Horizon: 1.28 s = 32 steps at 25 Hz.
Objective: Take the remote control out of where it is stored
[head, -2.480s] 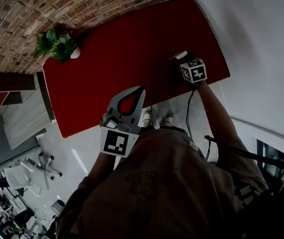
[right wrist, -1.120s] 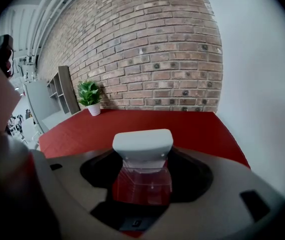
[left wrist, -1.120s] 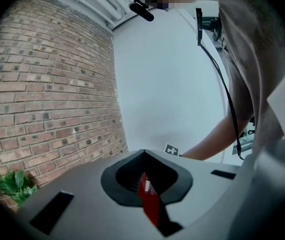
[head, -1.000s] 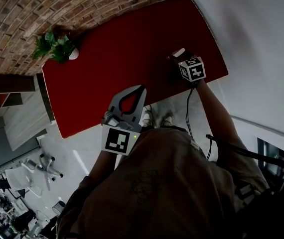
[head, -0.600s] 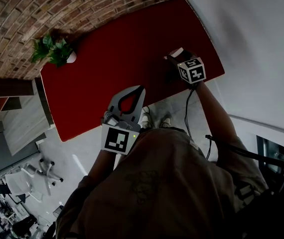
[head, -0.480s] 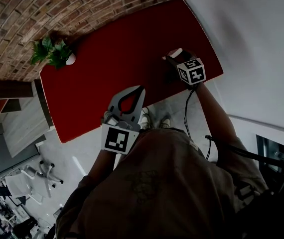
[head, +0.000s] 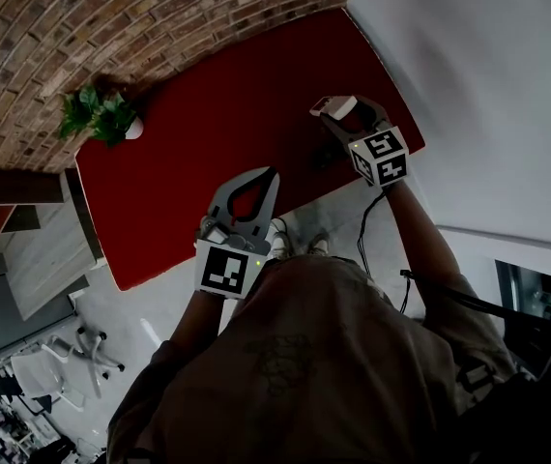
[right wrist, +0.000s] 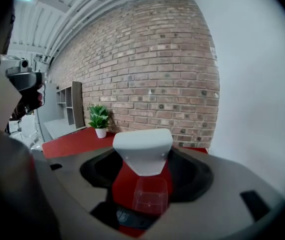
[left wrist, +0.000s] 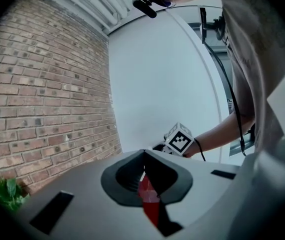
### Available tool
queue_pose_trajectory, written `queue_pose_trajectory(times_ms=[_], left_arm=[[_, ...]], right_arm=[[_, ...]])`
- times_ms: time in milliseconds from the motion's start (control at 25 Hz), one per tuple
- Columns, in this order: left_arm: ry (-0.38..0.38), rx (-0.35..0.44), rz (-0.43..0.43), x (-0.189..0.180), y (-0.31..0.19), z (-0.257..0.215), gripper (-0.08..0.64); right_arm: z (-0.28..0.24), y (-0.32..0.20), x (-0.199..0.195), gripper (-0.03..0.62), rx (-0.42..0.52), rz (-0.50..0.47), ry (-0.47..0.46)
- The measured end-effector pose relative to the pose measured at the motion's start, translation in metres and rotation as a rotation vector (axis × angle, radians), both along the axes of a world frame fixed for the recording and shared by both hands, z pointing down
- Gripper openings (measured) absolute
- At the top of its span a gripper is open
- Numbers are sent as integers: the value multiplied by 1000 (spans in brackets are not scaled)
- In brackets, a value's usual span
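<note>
Right gripper view is showing the right gripper clamping a white plastic remote control between its jaws. The remote is facing the camera end-on and reading as a pale wedge. It is hanging directly over a clear plastic holder box, which is standing upright on the red table. I am therefore judging the white piece to be the remote and the box its storage. Keeping it straight above the mouth is probably sparing it from catching the walls, though I cannot tell whether its lower end is clear of the rim. A dark flat thing with pale marks is lying just near of the box, and I cannot identify it. The left gripper is hanging over the table's near edge, jaws pressed together on nothing and well apart from the work, probably because one gripper is sufficing. Head view is adding the layout: the right gripper is working toward the table's right side, with a green potted plant at the far left corner. That view is not showing the clear box at all.
</note>
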<state>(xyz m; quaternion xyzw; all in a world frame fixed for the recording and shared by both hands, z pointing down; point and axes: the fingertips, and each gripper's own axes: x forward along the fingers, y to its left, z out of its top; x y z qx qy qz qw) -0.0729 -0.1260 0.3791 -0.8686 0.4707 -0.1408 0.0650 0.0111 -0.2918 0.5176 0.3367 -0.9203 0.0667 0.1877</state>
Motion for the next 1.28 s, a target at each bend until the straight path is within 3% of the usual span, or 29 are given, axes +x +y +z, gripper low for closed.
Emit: queue_pose_trajectory(times_ms=[480,840,1280], left_arm=[[20,56,-16,-14,-10,-19,8],[29,84,-29,-20,-11,-29,8],[27,103,-27,-22,-3,-36,8]], right_arm=[[-81,23,17,291,181,42,-69],[-112,40,37,291,228,67,-59],[-167,84,40,291,328,52,-149]])
